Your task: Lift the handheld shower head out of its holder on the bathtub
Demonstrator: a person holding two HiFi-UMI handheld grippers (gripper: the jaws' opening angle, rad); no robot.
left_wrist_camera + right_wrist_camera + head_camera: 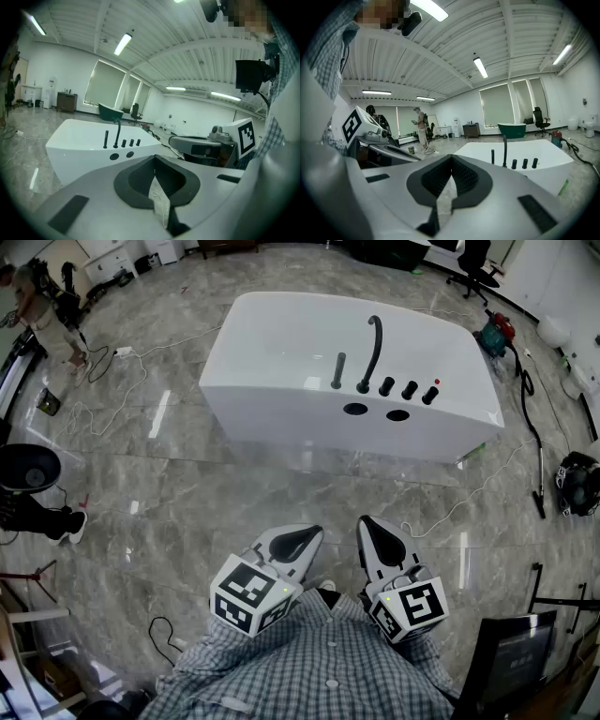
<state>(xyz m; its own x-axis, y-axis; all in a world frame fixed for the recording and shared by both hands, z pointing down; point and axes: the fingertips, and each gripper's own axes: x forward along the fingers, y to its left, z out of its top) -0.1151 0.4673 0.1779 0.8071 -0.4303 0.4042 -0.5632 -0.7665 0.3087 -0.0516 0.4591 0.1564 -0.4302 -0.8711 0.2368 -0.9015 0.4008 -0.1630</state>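
A white bathtub (281, 343) stands on the marble floor well ahead of me. On its near ledge the black handheld shower head (338, 370) rises upright in its holder, beside a tall curved spout (372, 352) and three black knobs (410, 389). My left gripper (309, 532) and right gripper (367, 521) hover side by side close to my body, far short of the tub, both shut with nothing in them. From the left gripper (154, 157), the shower head (106, 139) shows in the distance. The right gripper (451, 157) also looks towards the shower head (492, 156).
Cables trail across the floor (122, 371) left and right of the tub. A red-and-green vacuum (494, 334) sits at the tub's far right end. A person (37, 306) stands far left. A monitor (516, 652) is near my right side.
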